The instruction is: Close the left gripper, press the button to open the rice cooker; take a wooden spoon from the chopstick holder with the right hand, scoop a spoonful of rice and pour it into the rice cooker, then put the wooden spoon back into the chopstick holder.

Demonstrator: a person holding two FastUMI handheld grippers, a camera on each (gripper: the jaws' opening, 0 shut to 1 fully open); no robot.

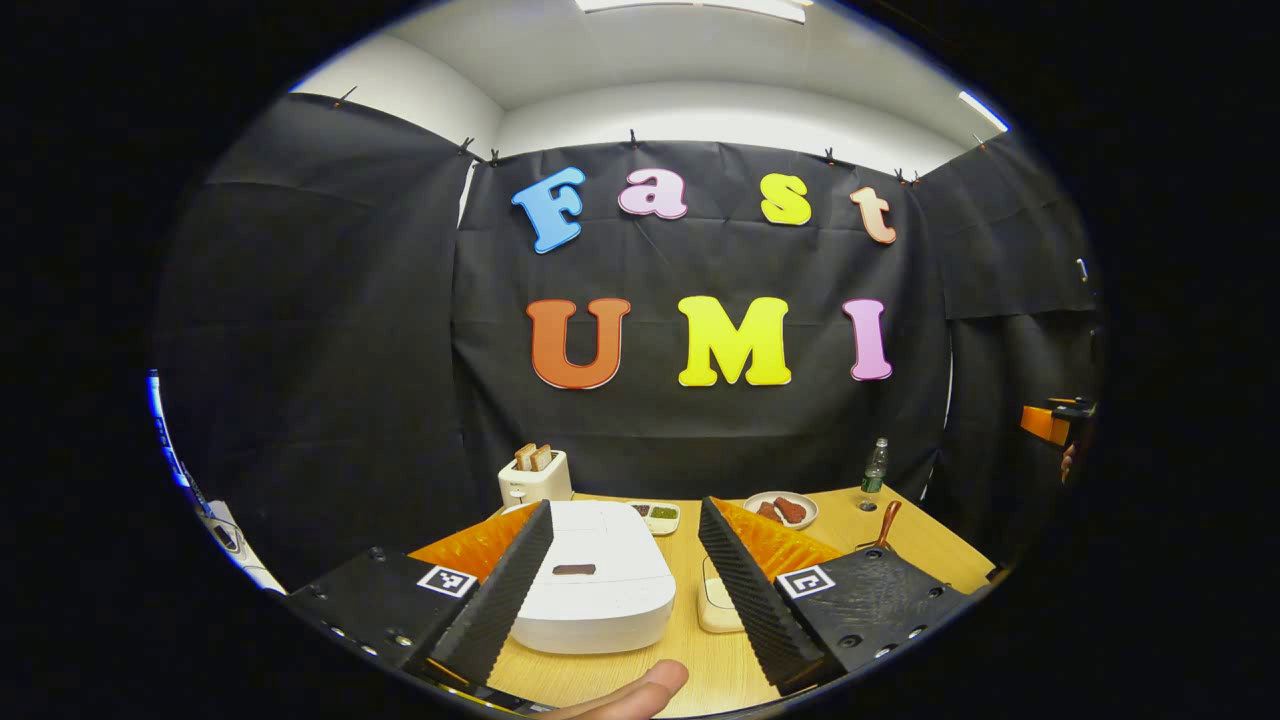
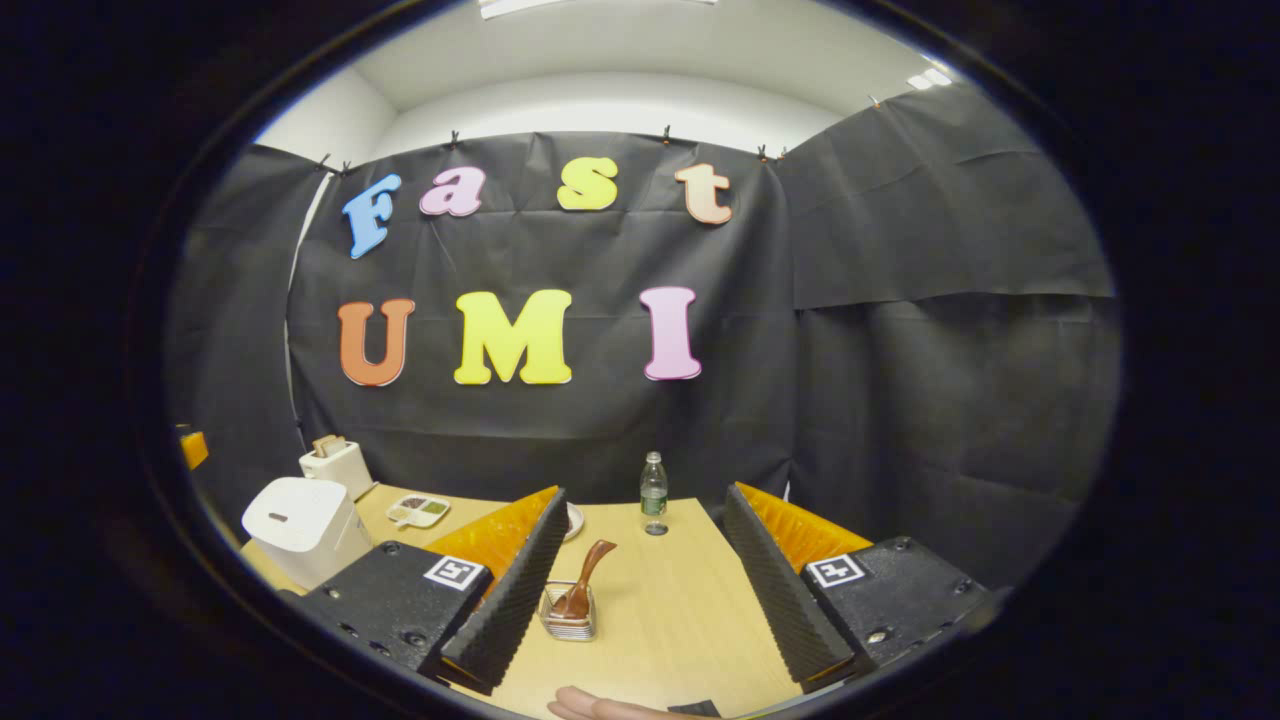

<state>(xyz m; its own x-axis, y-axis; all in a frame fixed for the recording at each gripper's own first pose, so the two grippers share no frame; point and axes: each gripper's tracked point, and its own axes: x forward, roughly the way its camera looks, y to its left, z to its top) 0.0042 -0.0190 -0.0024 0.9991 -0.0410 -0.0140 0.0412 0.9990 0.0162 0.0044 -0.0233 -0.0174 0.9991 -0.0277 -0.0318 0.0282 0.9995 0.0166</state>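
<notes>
Both claws gape apart, left claw (image 1: 625,590) framing the lidded rice cooker (image 1: 595,585).

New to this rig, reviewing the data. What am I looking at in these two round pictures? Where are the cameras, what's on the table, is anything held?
No robot arm here: a person holds a two-finger tool in each hand. Each picture comes from a fisheye camera riding on one tool, looking out along its fingers at the bottom of the view.

Left gripper view: the left tool is open over the closed rice cooker. Behind it stand a toaster, a small tray, a plate and a bottle.

Right gripper view: the right tool is open, facing a wire holder with the wooden spoon standing in it.

Everything rests on a wooden table. Nothing is held yet.
</notes>
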